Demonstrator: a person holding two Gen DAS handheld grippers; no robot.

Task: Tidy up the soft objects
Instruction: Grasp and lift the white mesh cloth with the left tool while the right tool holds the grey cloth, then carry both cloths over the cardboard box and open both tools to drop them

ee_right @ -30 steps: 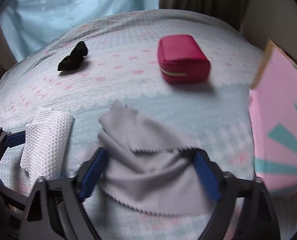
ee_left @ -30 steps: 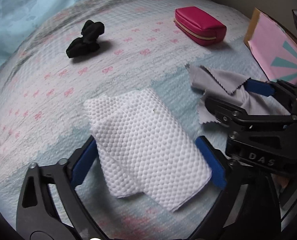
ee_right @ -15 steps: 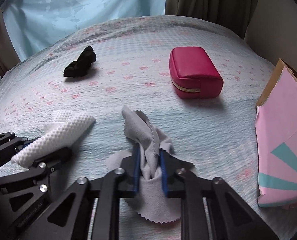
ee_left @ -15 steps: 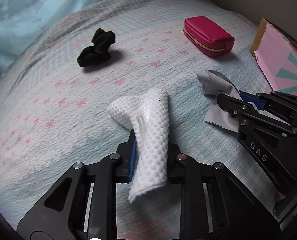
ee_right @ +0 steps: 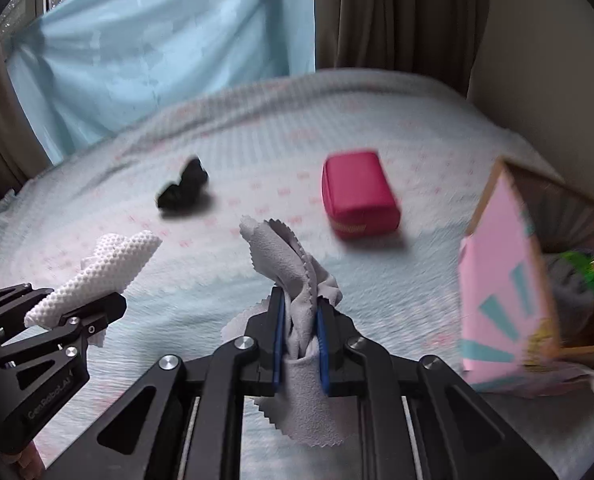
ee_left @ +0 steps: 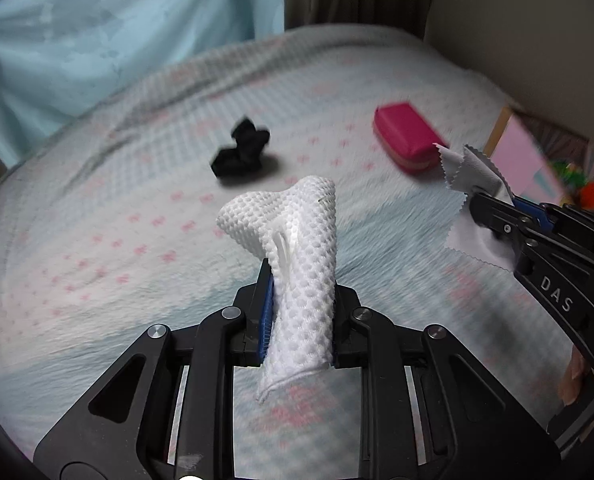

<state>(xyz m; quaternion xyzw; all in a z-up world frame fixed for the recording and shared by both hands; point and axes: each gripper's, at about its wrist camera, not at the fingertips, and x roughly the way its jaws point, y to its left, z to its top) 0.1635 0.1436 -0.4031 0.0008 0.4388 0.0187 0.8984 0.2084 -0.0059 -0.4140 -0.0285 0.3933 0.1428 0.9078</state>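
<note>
Above the near edge of the bed (ee_left: 97, 240), each gripper clamps one cloth, lifted off the bedspread.

Left gripper (ee_left: 301, 312) pinches a white mesh cloth (ee_left: 297, 248) tight between its blue pads, the cloth bunched and standing up past the fingertips. Right gripper (ee_right: 300, 336) squeezes a grey microfiber cloth (ee_right: 293, 280) with zigzag edges the same way. Farther back on the bed lie a black scrunchie (ee_right: 183, 190) toward the left side and a magenta zip pouch (ee_right: 359, 194) toward the right. At the right edge stands a pink box (ee_right: 501, 292) holding colourful items, blurred.
</note>
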